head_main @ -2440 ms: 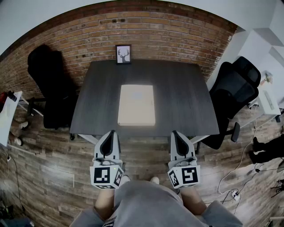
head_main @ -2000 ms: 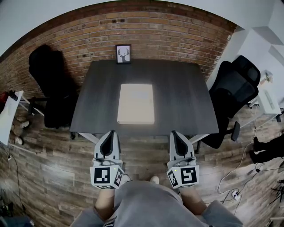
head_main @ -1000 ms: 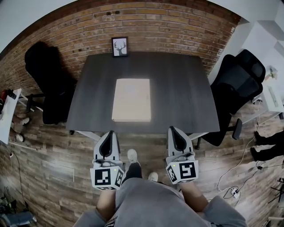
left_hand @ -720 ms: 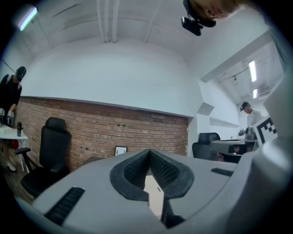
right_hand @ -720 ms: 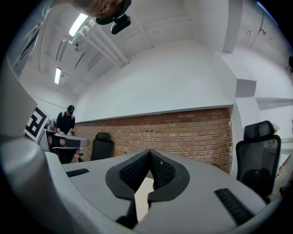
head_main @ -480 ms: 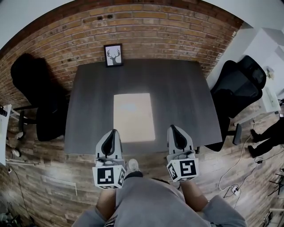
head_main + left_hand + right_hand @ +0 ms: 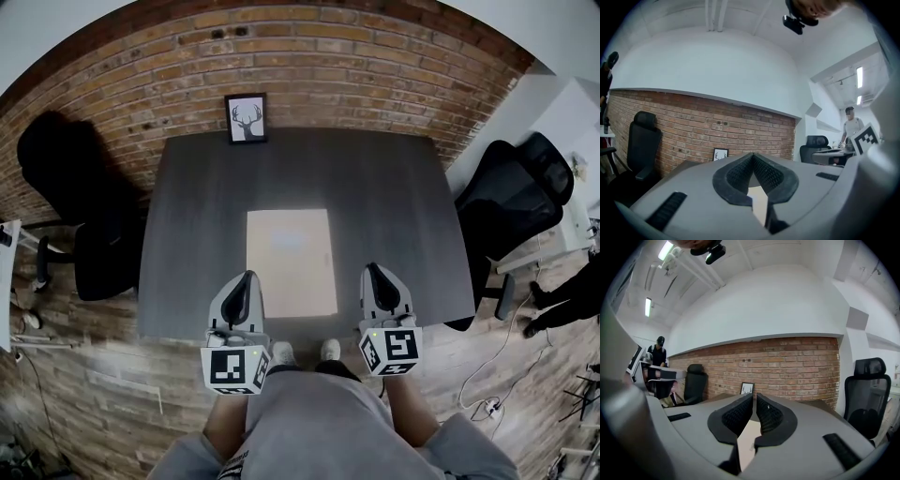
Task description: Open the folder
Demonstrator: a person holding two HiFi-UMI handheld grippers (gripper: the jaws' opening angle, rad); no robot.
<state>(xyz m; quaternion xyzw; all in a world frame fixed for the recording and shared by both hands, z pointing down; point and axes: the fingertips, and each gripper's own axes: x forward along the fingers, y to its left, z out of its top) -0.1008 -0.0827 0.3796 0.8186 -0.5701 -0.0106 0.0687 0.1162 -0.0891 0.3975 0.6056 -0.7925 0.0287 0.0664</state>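
Mid-table, toward the near edge: tan folder [image 7: 289,261], closed, lying flat on the dark grey table [image 7: 394,216], long side running near to far. Left gripper [image 7: 246,277] sits at the folder's near-left corner and right gripper [image 7: 373,268] off its near-right side. Both hover over the table's near edge, clear of the folder. Left claw fully closed, pads [image 7: 740,174] meeting at the tips, nothing held. Right claw narrow, thin slit between pads [image 7: 769,414], nothing in it. Framed deer picture [image 7: 247,117] stands at the far edge against the brick wall [image 7: 337,66]. Left office chair [image 7: 75,187] and right office chair [image 7: 511,197] flank the table.
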